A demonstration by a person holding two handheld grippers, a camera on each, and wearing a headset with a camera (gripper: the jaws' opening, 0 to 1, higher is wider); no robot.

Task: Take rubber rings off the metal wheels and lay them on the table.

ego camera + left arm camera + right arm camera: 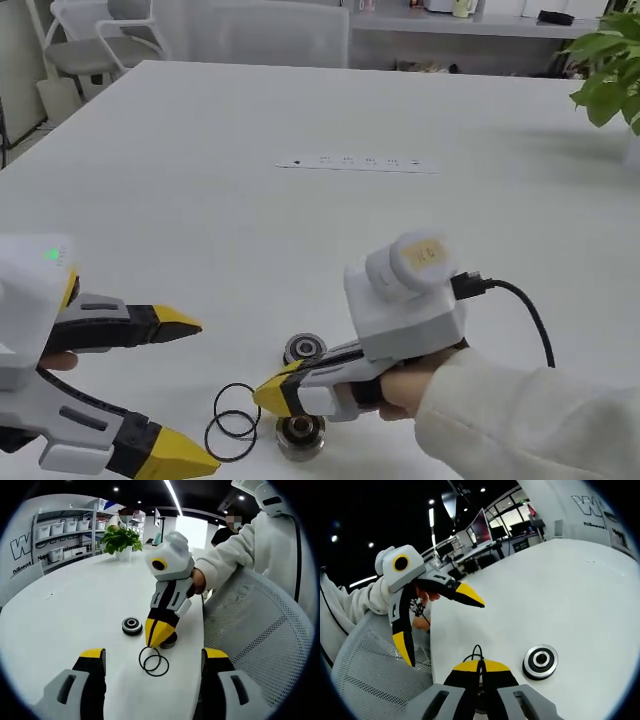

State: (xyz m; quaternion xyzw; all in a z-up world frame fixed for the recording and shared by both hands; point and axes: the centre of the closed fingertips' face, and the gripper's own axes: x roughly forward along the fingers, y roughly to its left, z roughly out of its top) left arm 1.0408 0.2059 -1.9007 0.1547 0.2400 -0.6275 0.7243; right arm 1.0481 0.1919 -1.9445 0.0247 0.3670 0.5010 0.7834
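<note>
The left tongs are wide open and hold nothing. Next to them, two rubber rings lie flat on the table, so I think those two are done. The right tongs are shut, with the tips right at the rings. I cannot tell if they pinch one. The near wheel looks bare. The far wheel has a dark edge, so it may still have a ring on.

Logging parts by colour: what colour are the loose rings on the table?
Black rubber rings; clearest in left gripper view.

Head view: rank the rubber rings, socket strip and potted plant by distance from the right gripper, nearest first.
1. Rubber rings, at the tips of the right gripper.
2. Socket strip, mid-table.
3. Potted plant, far right edge.
</note>
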